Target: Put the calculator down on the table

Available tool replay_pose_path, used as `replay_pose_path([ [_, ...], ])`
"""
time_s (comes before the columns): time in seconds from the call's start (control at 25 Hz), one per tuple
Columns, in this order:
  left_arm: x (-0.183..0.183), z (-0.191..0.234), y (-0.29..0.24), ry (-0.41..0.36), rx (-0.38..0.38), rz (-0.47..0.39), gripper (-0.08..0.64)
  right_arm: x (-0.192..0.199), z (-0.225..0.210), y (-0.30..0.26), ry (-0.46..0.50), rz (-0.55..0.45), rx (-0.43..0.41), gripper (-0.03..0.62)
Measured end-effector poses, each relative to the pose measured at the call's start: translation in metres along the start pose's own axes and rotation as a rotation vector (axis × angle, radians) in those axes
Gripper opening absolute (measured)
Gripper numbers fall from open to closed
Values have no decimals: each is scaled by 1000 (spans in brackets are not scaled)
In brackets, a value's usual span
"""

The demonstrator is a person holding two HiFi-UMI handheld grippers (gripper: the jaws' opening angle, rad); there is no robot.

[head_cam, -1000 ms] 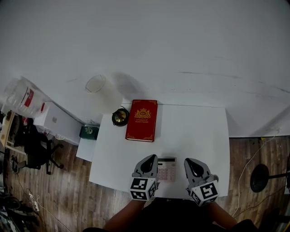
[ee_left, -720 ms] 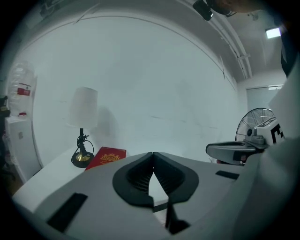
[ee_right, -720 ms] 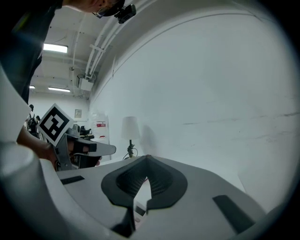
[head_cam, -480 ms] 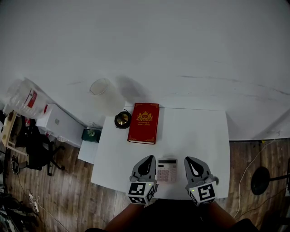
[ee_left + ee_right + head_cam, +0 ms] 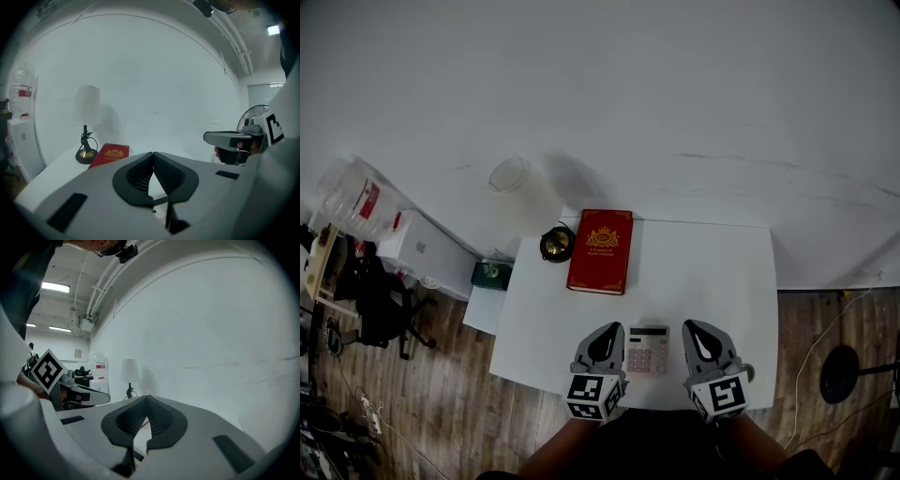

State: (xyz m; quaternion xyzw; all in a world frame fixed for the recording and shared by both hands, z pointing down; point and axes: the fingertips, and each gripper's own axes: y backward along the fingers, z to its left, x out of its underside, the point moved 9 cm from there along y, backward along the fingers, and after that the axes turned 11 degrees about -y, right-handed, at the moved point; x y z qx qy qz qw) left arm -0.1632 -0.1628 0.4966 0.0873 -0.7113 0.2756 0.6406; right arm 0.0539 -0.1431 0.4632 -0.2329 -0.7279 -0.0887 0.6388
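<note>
Sitting flat on the white counter [image 5: 712,272], lower middle of the head view, is the small pinkish plastic calculator [image 5: 647,350], right between the left tool [image 5: 612,330] and right tool [image 5: 694,330]. Both tools are clenched tight, nothing in either.

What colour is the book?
The book is red with gold print, clearest in the head view.
</note>
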Motion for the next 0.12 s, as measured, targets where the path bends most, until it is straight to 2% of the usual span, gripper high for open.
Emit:
replay_pose_path([
  [0.12,4,0,-3,-2,1,8,20,2,-2,-2,2,-1,-1,18],
])
